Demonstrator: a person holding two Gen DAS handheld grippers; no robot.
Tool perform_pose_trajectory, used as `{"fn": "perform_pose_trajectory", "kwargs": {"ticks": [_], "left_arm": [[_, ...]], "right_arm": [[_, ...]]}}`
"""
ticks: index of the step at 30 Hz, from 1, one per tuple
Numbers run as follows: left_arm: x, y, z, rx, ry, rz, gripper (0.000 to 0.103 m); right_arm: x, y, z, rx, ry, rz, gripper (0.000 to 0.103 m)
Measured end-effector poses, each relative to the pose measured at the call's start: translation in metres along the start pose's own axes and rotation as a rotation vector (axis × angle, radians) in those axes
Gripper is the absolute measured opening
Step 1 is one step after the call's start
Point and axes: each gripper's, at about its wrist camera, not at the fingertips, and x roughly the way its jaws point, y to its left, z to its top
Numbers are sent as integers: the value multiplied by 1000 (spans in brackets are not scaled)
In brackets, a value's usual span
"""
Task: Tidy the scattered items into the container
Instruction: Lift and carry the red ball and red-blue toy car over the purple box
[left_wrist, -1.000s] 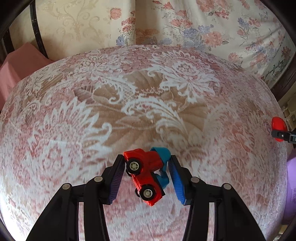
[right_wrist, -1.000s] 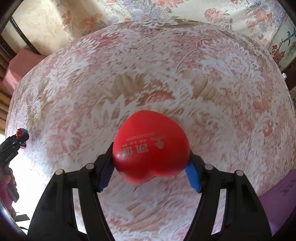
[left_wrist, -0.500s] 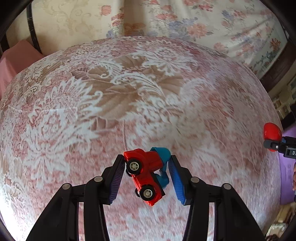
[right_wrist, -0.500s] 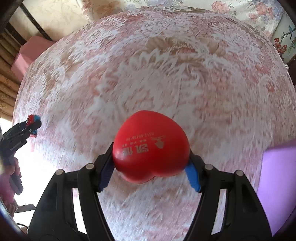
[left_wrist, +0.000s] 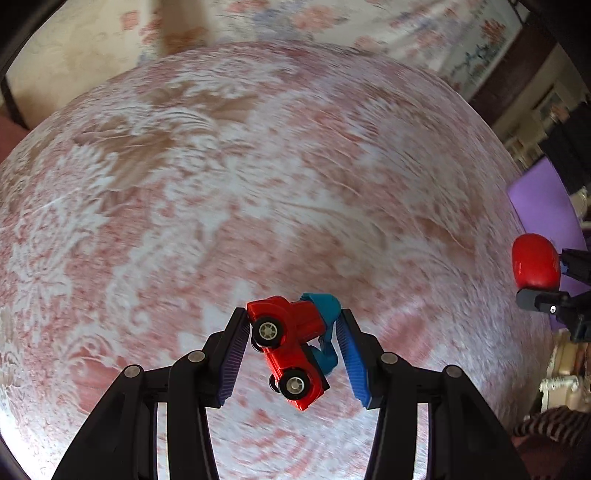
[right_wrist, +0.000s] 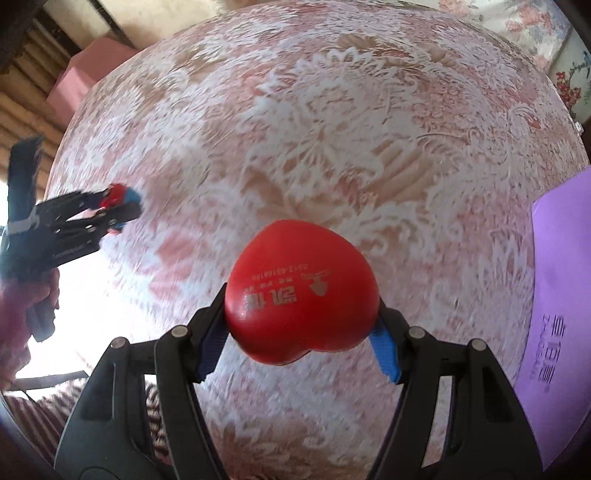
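Observation:
My left gripper (left_wrist: 291, 345) is shut on a small red and teal toy truck (left_wrist: 291, 343), held tilted above the bedspread (left_wrist: 221, 206). My right gripper (right_wrist: 301, 319) is shut on a red heart-shaped foam toy (right_wrist: 301, 295) with pale print on it. In the left wrist view the heart (left_wrist: 535, 263) and the right gripper show at the right edge, in front of a purple container (left_wrist: 543, 199). The right wrist view has the purple container (right_wrist: 557, 295) at its right edge and the left gripper with the truck (right_wrist: 118, 195) at far left.
A pink and white floral bedspread (right_wrist: 332, 129) fills both views. Floral pillows (left_wrist: 332, 26) lie at the far end. A pink cushion (right_wrist: 88, 70) sits at the upper left. Striped cloth (left_wrist: 550, 428) and a hand (right_wrist: 22, 314) on the left gripper's handle show near the edges.
Both grippers have moved across the bed toward the purple container, which now shows larger at the right of both views. Each still holds its toy the same way.

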Motion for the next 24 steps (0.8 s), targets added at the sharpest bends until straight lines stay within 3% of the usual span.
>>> {"fn": "perform_pose_trajectory", "kwargs": {"ticks": [8,17,24], "left_arm": [[-15,-24,5,39,-24,-26,49],[-51,-32,0,-56,-103,-27,49],[-65,-53,-11,-81,-118,-6,49]], "right_arm": [[-28,6,-1,-38,-56,31,70],[-67,11,3,-152,-123,38,70],[-100,-5,2,-195,-196,32,70]]}}
